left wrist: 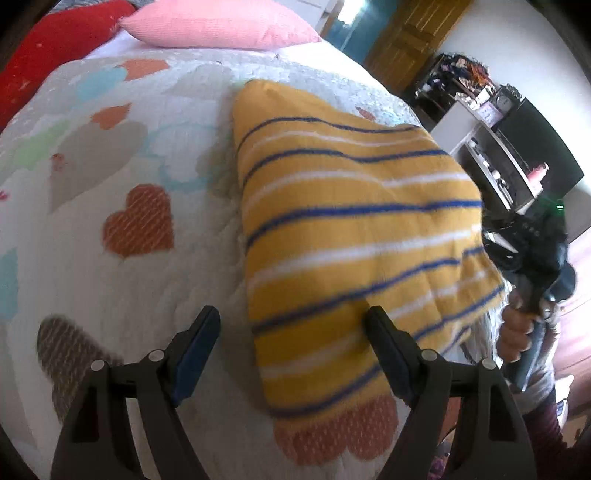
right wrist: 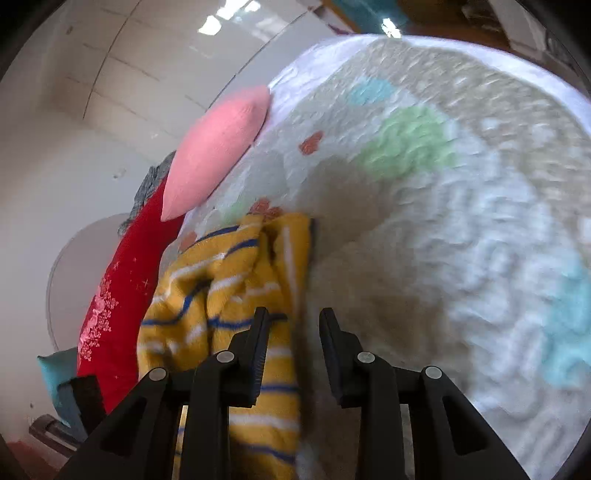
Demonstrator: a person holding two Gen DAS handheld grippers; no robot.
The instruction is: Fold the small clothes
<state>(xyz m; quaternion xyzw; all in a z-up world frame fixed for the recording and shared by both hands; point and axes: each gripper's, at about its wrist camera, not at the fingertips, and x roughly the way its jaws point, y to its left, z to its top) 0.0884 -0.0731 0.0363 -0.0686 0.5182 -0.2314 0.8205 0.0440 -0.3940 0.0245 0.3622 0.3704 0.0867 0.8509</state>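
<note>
A small yellow garment with blue and white stripes (left wrist: 354, 229) lies on the heart-patterned quilt (left wrist: 110, 184). In the left wrist view my left gripper (left wrist: 291, 321) is open over the garment's near left edge, its right finger (left wrist: 384, 339) touching the cloth. The right gripper (left wrist: 532, 273) shows at the garment's right edge, held in a hand. In the right wrist view my right gripper (right wrist: 293, 321) is open; the bunched garment (right wrist: 229, 291) lies by its left finger (right wrist: 258, 339), with an edge hanging between the jaws.
A pink pillow (left wrist: 221, 22) and a red cushion (left wrist: 48, 44) lie at the head of the bed. Shelves with clutter (left wrist: 495, 122) and a wooden door (left wrist: 410, 33) stand beyond the bed's right edge. A white wall (right wrist: 74, 147) is behind the pillows.
</note>
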